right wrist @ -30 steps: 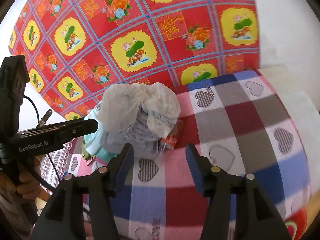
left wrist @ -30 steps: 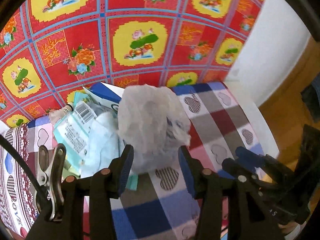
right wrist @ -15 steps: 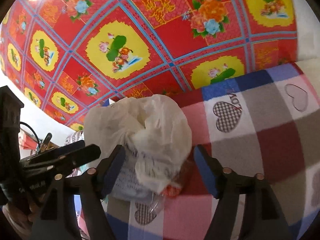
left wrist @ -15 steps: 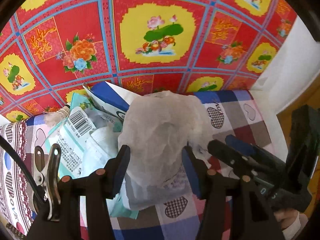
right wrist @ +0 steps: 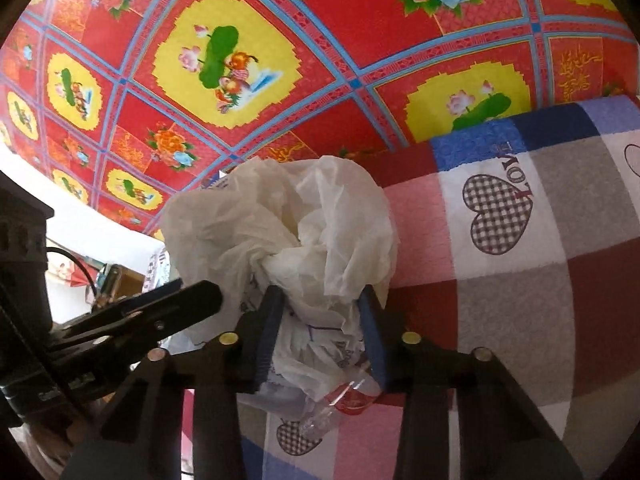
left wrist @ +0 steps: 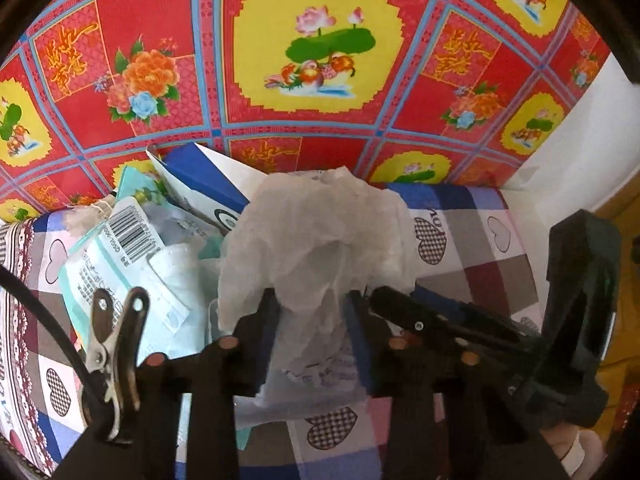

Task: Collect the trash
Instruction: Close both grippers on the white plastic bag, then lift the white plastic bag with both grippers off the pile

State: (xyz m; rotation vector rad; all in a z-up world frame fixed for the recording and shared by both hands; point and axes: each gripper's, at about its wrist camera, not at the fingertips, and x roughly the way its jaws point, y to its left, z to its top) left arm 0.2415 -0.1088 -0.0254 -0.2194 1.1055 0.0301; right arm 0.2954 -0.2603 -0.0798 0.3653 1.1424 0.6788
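Note:
A crumpled white plastic bag (left wrist: 320, 240) (right wrist: 288, 224) sits on top of a trash pile on the checked heart-print cloth (left wrist: 480, 248). My left gripper (left wrist: 310, 316) is shut on the bag's lower part, its fingers pressing in from both sides. My right gripper (right wrist: 320, 320) comes in from the other side and is shut on the same bag. In the left wrist view the right gripper's fingers (left wrist: 432, 320) lie just right of the bag. In the right wrist view the left gripper's fingers (right wrist: 168, 308) lie just left of it.
A blue and white carton (left wrist: 208, 188), a pale teal packet with a barcode (left wrist: 120, 264) and a clear wrapper with red print (right wrist: 348, 400) lie under and beside the bag. A red floral cloth (left wrist: 320, 52) rises behind. A white wall (left wrist: 580, 128) stands to the right.
Both grippers moved in toward the white bag and their fingers narrowed from wide open until they squeeze it from opposite sides.

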